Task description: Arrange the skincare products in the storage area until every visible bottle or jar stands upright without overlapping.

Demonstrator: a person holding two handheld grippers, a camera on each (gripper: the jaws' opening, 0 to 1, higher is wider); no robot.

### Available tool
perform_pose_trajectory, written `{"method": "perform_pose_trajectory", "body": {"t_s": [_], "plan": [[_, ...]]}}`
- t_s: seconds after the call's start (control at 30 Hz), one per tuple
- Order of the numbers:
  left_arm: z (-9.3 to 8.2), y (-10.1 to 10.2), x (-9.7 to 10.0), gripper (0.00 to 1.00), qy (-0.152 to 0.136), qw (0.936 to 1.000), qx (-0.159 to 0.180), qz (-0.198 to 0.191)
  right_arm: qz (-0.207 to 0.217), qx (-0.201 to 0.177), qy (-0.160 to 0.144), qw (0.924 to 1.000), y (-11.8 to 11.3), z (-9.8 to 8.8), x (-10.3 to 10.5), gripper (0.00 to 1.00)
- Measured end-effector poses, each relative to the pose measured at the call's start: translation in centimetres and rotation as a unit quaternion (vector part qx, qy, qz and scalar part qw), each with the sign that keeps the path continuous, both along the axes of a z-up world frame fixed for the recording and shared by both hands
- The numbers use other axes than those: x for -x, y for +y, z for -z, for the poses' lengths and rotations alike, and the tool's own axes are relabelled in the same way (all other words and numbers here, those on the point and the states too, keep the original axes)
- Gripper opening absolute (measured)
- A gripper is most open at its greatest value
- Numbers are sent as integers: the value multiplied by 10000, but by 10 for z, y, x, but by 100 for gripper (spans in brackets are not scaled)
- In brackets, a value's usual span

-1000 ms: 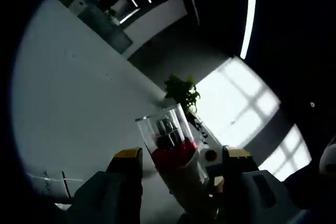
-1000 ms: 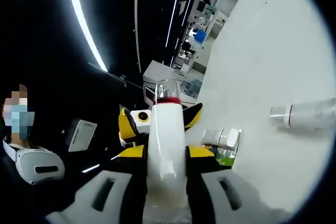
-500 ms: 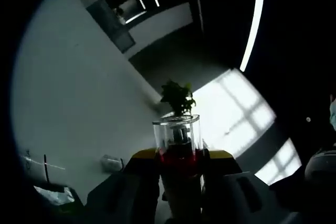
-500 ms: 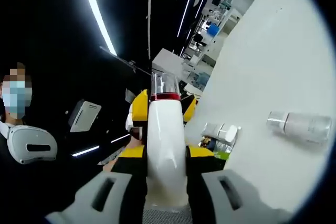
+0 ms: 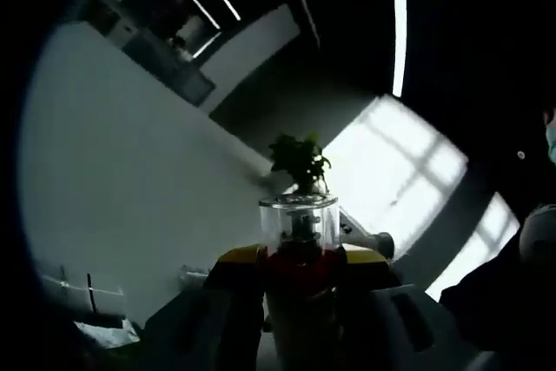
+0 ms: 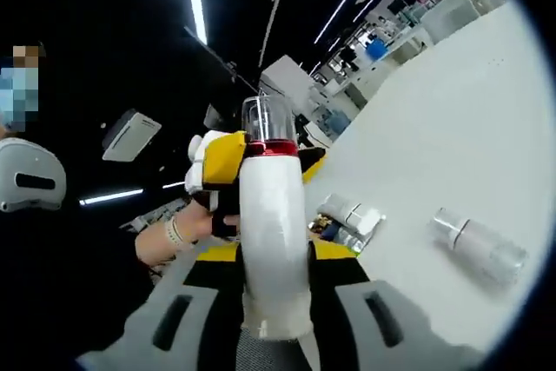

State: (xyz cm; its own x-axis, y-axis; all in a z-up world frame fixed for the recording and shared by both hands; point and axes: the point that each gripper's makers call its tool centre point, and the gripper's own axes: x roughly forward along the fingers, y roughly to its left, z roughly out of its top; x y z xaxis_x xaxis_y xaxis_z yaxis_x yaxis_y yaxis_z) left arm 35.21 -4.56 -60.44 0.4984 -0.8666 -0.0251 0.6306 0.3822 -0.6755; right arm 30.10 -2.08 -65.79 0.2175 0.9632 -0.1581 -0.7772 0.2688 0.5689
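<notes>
Toppled bottle [image 6: 479, 248] on open tabletop [image 6: 452, 119]

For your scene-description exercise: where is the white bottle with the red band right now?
In the right gripper view the white bottle stands centre frame, held between both grippers, with a clear bottle lying on the white table to its right.

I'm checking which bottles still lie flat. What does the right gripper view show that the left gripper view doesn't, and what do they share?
Right gripper view alone: a clear bottle lying on its side on the white table, plus a small bottle near the edge. Left gripper view alone: a potted plant and bright window light on the floor. Both: the white pump bottle with red collar and clear cap, clamped by the left gripper and right gripper.
</notes>
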Motion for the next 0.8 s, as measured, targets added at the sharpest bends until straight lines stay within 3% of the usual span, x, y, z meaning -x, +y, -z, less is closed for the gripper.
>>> {"method": "perform_pose_trajectory", "body": {"t_s": [0.1, 0.3, 0.4, 0.47, 0.57, 0.7, 0.8], "plan": [[7, -2, 2, 30, -8, 9993, -367, -36, 27, 406, -333, 9986, 0, 11, -2, 29], [9, -1, 3, 29, -628, 9944, -828, -204, 131, 827, -683, 9941, 6, 22, -8, 31], [13, 0, 1, 29, -832, 9904, -1076, -238, 301, 1277, -1082, 9854, 5, 30, -16, 32], [14, -1, 1, 29, -1009, 9868, -1247, -217, 372, 1543, -1319, 9785, 4, 33, -21, 33], [16, -8, 5, 29, -1488, 9757, -1608, -7, 389, 1780, -1457, 9724, 5, 40, -24, 34], [23, -15, 8, 29, -1753, 9649, -1937, 274, 430, 2013, -1666, 9643, 2, 50, -28, 34], [28, -17, 7, 29, -1828, 9625, -1963, 412, 528, 2102, -1860, 9583, -3, 55, -32, 33]]}}
